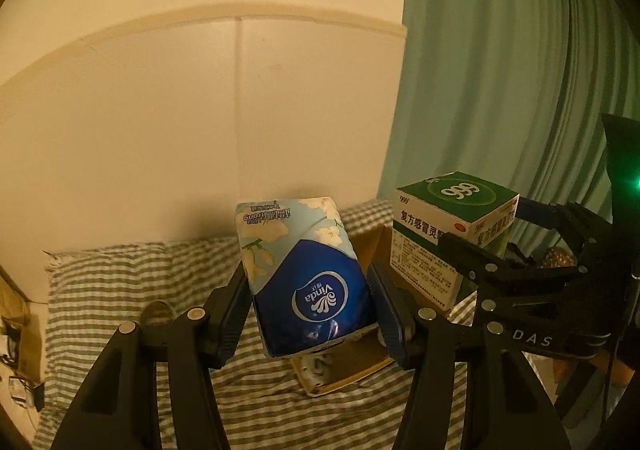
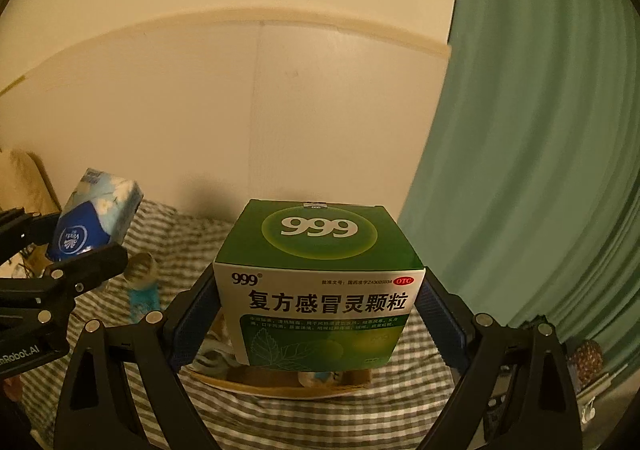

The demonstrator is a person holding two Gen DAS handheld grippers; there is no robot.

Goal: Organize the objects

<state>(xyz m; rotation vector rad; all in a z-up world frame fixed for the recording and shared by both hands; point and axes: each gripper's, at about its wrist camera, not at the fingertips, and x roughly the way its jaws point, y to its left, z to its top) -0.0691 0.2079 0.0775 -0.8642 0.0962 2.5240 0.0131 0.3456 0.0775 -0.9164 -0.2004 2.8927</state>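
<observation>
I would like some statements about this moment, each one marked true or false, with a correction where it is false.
1. The left tongs hold a blue Vinda tissue pack. True.
2. The right tongs are empty. False: they are shut on a green and white 999 medicine box.
3. Both items are lifted above the striped bedding. True.
4. A red curtain hangs at the right. False: the curtain is green.
5. A flat cardboard box lies on the bedding under the medicine box. True.
</observation>
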